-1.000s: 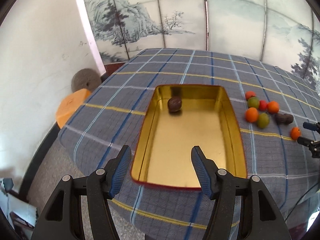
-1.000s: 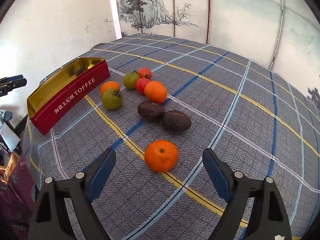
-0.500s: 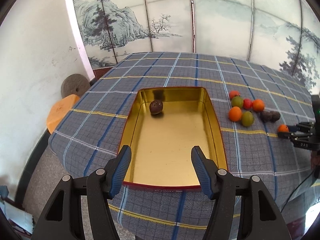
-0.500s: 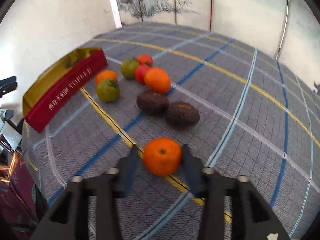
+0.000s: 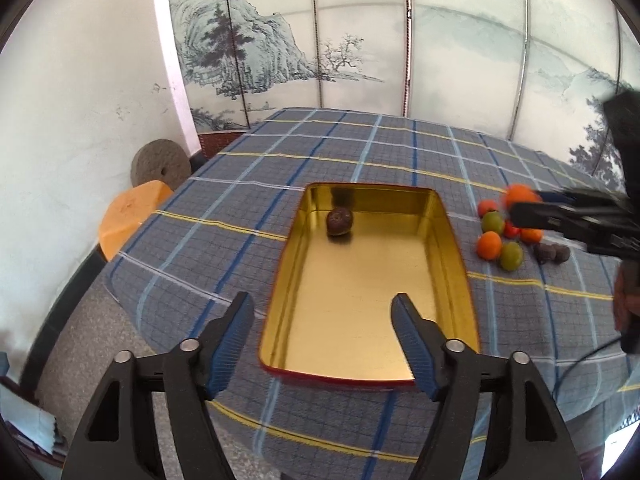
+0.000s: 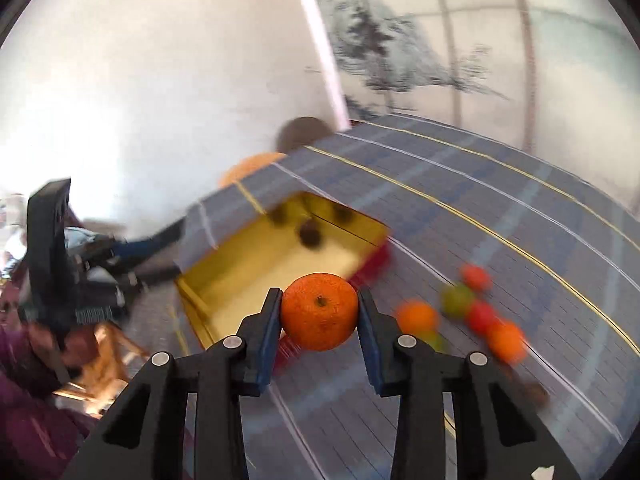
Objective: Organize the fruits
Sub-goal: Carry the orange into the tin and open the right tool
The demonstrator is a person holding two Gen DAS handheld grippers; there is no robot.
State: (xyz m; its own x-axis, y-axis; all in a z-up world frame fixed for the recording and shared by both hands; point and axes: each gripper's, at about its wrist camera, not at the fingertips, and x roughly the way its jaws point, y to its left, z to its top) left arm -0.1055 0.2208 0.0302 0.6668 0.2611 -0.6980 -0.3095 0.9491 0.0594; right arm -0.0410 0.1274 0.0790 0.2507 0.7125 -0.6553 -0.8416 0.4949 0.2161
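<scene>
My right gripper (image 6: 319,308) is shut on an orange mandarin (image 6: 319,311) and holds it in the air near the gold tin's (image 6: 224,264) right side. In the left wrist view that mandarin (image 5: 519,195) shows at the right gripper's (image 5: 520,204) tip, above the fruit pile. The gold tin (image 5: 450,240) holds one dark brown fruit (image 5: 339,221) at its far end. My left gripper (image 5: 322,312) is open and empty above the tin's near end. Several fruits lie right of the tin: an orange (image 5: 489,245), green fruits (image 5: 511,256), red ones and dark avocados (image 5: 553,253).
The table has a blue plaid cloth (image 5: 224,248). An orange stool (image 5: 128,216) and a round grey stone (image 5: 160,164) stand off the table's left edge by the white wall. A painted screen stands behind the table. The right wrist view is motion-blurred.
My right gripper closed on the mandarin, lifted it off the cloth and swung left toward the tin. My left gripper drew back from the tin and stayed open.
</scene>
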